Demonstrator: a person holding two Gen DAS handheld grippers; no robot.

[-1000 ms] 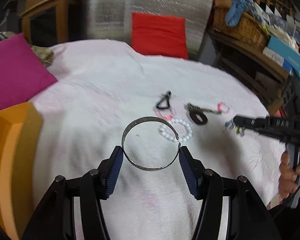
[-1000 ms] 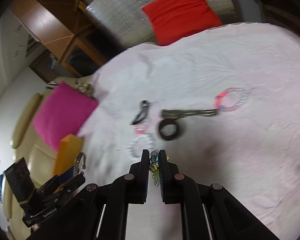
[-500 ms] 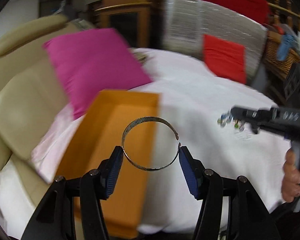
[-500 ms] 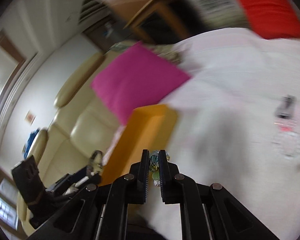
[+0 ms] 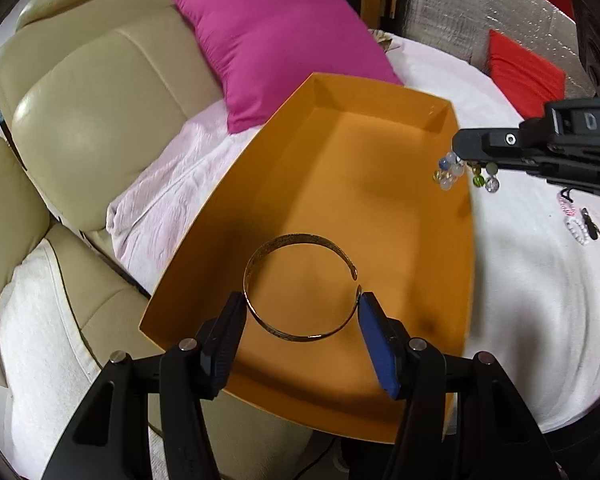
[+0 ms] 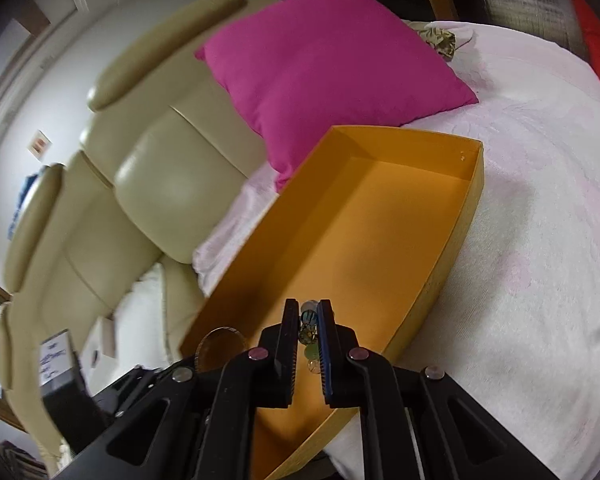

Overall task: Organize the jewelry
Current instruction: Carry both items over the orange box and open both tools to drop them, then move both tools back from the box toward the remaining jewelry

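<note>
Bangle (image 5: 300, 286) above bare orange box (image 5: 380, 92)

Right claw (image 6: 309, 334) clamped on what looks like beaded jewelry (image 6: 308, 330) above orange box (image 6: 456, 216), beside pink cushion (image 6: 332, 68).

Open metal cuff bangle (image 5: 300, 288) over empty orange box (image 5: 380, 152), glass bead string (image 5: 464, 174) dangling at its rim
</note>
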